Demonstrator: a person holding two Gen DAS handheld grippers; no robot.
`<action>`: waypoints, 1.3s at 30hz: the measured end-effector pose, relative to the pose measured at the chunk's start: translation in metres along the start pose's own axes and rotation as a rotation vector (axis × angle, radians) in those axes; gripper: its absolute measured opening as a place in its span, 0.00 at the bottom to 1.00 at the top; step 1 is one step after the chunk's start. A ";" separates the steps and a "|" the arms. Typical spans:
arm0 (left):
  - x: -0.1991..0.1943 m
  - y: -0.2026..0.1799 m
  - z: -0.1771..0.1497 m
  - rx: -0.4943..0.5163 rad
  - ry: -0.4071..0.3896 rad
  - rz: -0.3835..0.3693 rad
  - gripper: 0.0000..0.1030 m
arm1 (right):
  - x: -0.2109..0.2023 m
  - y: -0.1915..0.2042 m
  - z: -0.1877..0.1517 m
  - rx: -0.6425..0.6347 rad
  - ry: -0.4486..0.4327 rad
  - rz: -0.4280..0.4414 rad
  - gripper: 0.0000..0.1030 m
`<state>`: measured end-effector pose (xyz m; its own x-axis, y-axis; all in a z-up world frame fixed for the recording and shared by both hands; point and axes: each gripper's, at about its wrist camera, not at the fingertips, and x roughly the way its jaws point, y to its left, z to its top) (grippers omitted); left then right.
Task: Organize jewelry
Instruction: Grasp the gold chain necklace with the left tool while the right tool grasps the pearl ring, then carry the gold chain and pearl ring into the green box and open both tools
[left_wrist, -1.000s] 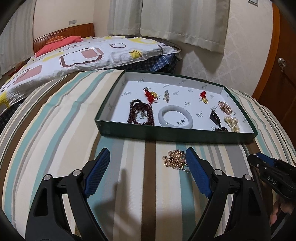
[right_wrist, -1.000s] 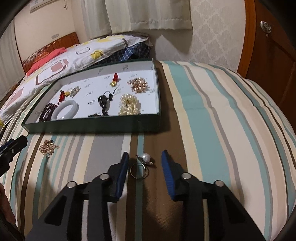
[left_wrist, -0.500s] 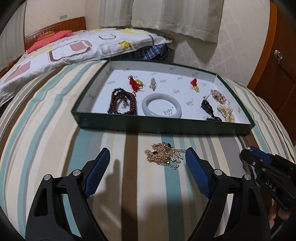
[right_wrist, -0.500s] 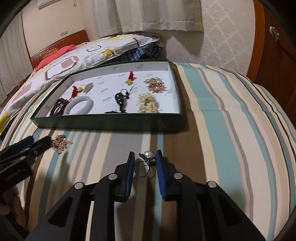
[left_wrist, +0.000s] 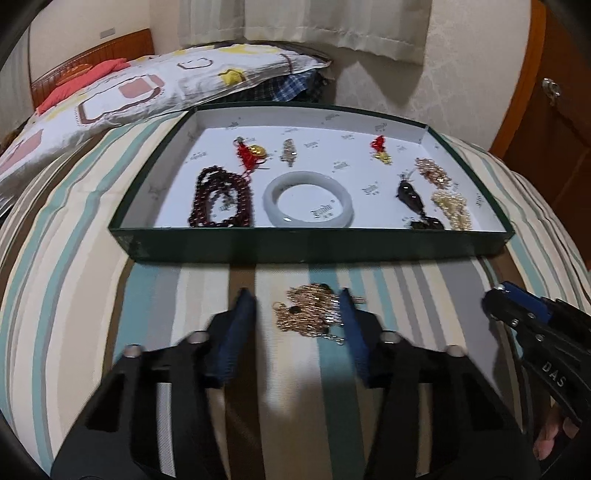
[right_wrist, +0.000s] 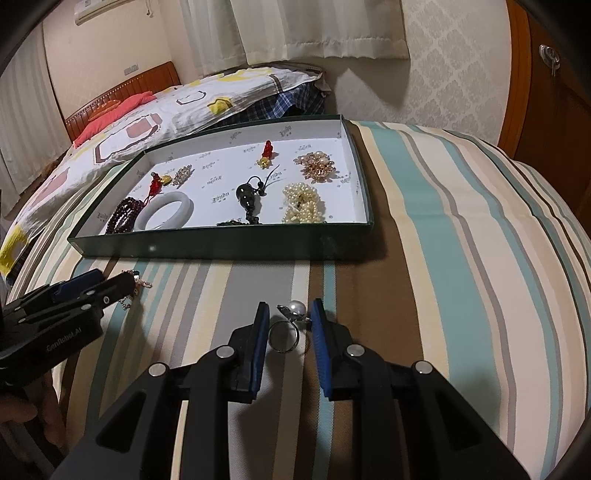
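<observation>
Most of the jewelry is already in the green tray (left_wrist: 314, 243): dark red beads (left_wrist: 221, 201) in its near left corner, a pale bangle (left_wrist: 308, 199) mid-front, pearls (right_wrist: 303, 203) near right. Two pieces are left on the striped bedspread (right_wrist: 461, 221) in front of the tray's near edge. The left gripper (left_wrist: 295, 317) has just been closing around the gold chain pile (left_wrist: 308, 312), right pad touching, left one not yet. The right gripper (right_wrist: 286, 332) sits nearly pinched around the pearl ring (right_wrist: 288, 325), though I can't tell if it's actually clamped. The tray's near wall needs clearing; pillow (left_wrist: 129, 96) is well behind.
</observation>
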<state>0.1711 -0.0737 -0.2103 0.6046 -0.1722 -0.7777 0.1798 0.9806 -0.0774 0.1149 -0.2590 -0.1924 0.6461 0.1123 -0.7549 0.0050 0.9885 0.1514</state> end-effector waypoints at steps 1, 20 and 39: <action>0.000 -0.001 0.000 0.010 0.000 -0.009 0.28 | 0.000 0.000 0.000 0.000 0.000 0.000 0.23; -0.012 -0.002 -0.004 0.021 -0.037 -0.073 0.12 | -0.004 0.006 -0.001 -0.006 -0.014 0.007 0.19; -0.055 -0.002 0.010 0.026 -0.144 -0.084 0.12 | -0.034 0.017 0.009 -0.024 -0.096 0.012 0.19</action>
<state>0.1447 -0.0668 -0.1609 0.6915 -0.2668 -0.6713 0.2534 0.9598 -0.1204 0.0995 -0.2470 -0.1586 0.7164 0.1146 -0.6882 -0.0204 0.9894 0.1435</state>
